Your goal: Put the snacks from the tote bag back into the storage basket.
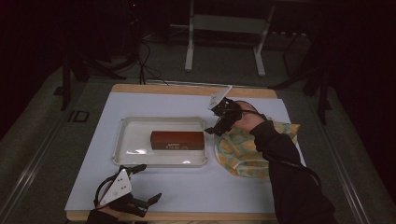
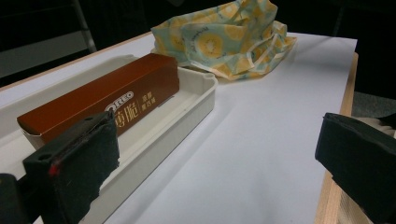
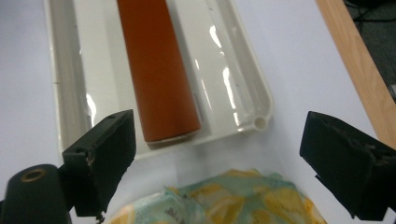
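In the lower left of the high view the left gripper (image 1: 142, 184) rests near the front edge of the white sheet (image 1: 187, 186), its jaws spread wide with nothing between them; it takes no part in the work right now. In the left gripper view the same spread shows, one black jaw at the lower left and the other at the right edge, bare sheet between.

Moving toward the middle of the high view, the white tray (image 1: 128, 140) lies on the sheet with the brown box (image 1: 177, 140) lying flat inside it, toward the tray's right end. The box bears pale lettering on its side in the left gripper view (image 2: 107, 98).

Right of the tray, just beside its right rim, sits the crumpled yellow-patterned cloth bag (image 1: 243, 151). The right gripper (image 1: 215, 122) hovers over the bag's upper left part, close to the tray's corner, jaws apart and empty. In the right gripper view the bag (image 3: 215, 205) bulges up at the bottom between the open jaws, with the tray (image 3: 243, 74) and box (image 3: 159, 70) beyond.

Judging by this, the step in hand is the reach for the bag. The next move calls for lowering the right gripper onto a raised fold and closing on it firmly, since the cloth is soft and may slip
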Demonstrator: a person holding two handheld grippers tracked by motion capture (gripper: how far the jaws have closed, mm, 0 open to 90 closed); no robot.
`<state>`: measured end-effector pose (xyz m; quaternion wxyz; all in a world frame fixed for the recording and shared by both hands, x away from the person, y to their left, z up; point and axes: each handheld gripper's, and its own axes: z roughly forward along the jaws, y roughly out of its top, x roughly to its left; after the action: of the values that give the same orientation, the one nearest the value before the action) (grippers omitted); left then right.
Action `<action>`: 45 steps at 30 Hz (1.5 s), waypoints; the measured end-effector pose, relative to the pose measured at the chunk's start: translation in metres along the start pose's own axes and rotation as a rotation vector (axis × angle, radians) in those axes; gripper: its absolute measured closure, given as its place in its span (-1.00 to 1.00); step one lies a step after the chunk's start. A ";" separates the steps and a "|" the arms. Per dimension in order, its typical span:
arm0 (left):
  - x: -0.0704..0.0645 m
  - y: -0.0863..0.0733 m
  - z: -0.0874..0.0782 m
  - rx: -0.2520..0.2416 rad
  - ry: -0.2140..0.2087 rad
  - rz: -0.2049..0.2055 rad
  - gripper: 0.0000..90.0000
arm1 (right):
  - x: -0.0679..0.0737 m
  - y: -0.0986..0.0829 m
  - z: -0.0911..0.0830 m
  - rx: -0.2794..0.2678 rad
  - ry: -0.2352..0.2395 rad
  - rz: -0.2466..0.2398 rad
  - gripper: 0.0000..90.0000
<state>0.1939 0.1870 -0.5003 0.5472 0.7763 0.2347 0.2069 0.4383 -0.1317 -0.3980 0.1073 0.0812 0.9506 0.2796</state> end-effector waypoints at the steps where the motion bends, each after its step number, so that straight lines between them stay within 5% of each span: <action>1: 0.000 0.000 0.000 0.000 0.000 0.000 -1.00 | -0.001 -0.002 -0.002 -0.005 -0.002 0.013 -0.76; 10: 0.000 0.000 0.000 0.000 -0.002 0.002 -1.00 | -0.004 -0.018 -0.016 -0.042 -0.033 0.094 -0.76; 24: 0.000 0.000 0.001 0.001 -0.002 -0.001 -1.00 | 0.003 -0.051 -0.042 -0.169 -0.154 0.228 -0.76; 28: 0.000 0.000 0.001 0.004 -0.003 0.002 -1.00 | 0.004 -0.062 -0.047 -0.186 -0.200 0.293 -0.76; 45: 0.000 0.000 0.001 0.005 -0.005 0.002 -1.00 | 0.026 -0.113 -0.063 -0.338 -0.414 0.443 -0.76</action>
<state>0.1946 0.1863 -0.5008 0.5457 0.7784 0.2330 0.2049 0.3872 -0.2522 -0.4125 0.2467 0.3216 0.8082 0.4272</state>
